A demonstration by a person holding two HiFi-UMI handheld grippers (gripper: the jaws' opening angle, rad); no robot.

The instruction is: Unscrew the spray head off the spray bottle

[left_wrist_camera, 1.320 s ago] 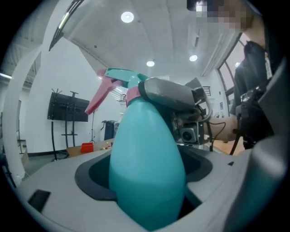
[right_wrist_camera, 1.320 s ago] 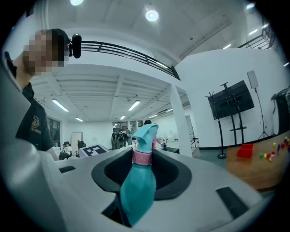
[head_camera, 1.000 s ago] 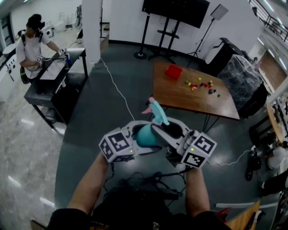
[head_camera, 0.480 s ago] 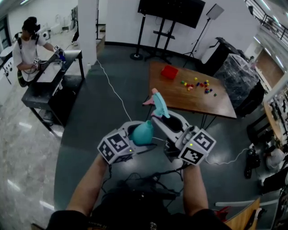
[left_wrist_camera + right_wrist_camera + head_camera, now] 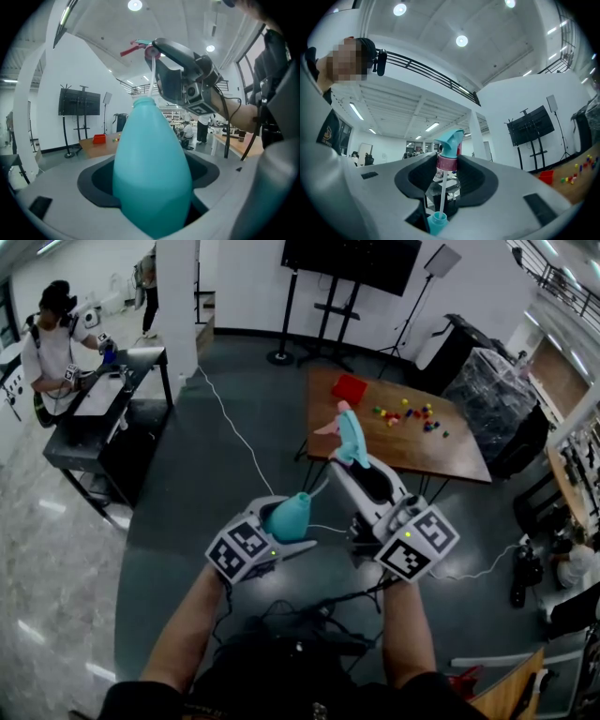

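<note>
Teal spray bottle (image 5: 287, 517) is in mid-air over the floor, clamped around its body by the left gripper (image 5: 281, 532); the left gripper view shows both jaws pressed on its sides. Spray head (image 5: 349, 439) is up and to the right of the bottle, apart from the neck, with the right gripper (image 5: 446, 165) clenched on its pink collar (image 5: 446, 162). So the unscrewing looks done: the collar is clear of the thread and there's an open gap between head and bottle. What's left, by my read, is drawing the dip tube (image 5: 441, 193) fully out, since the right gripper view shows its lower end going into the neck opening. Contents: the bottle wall is opaque, so I can't tell the liquid level; only the tube is visibly inside. The red bin (image 5: 349, 387) on the wooden table (image 5: 375, 448) is too far off to see into, and small coloured blocks (image 5: 409, 415) lie loose on the tabletop near it, not in it.
</note>
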